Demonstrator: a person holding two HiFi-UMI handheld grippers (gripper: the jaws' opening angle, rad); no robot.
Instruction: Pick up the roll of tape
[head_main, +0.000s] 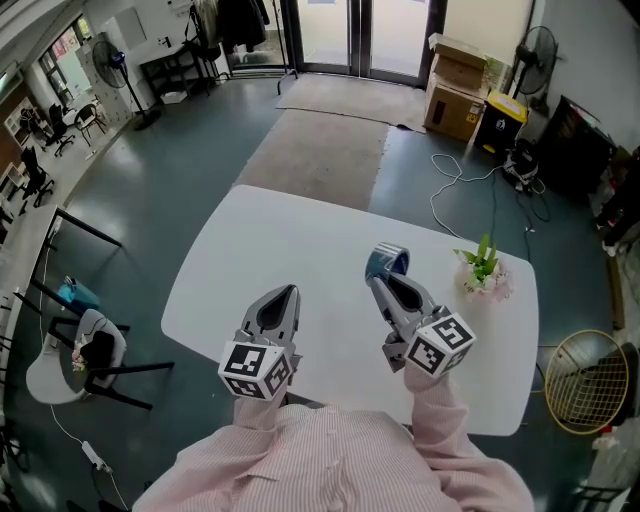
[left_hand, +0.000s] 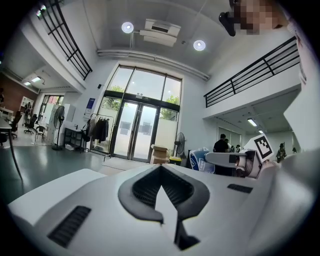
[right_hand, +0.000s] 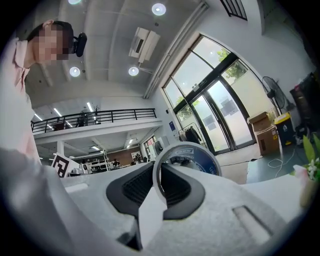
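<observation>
- The roll of tape (head_main: 386, 263) is a ring with a blue outer face and a pale inner rim, and it stands on edge.
- It is off the white table (head_main: 300, 240), held in the air above the table's right half and nearer the far edge than the near one.
- The right gripper (head_main: 385, 281) holds the roll, with its fingers clamped on the ring's wall at the tips.
- The left gripper (head_main: 286, 296) is beside it, over the table's near edge, with its fingers together and nothing between them.
- Only the head view shows the table below and a small pot of flowers (head_main: 483, 270) near the table's right edge, close to the tape.
- Only the right gripper view shows the grip closely. The thin rim of the roll of tape (right_hand: 200, 157) sits between the dark pads of the right gripper (right_hand: 160, 176), and the blue face carries print too small to read.
- The left gripper view looks past the closed left gripper (left_hand: 161, 174) and shows the roll of tape (left_hand: 201, 161) from the side, at the tip of the right gripper (left_hand: 210, 159).
</observation>
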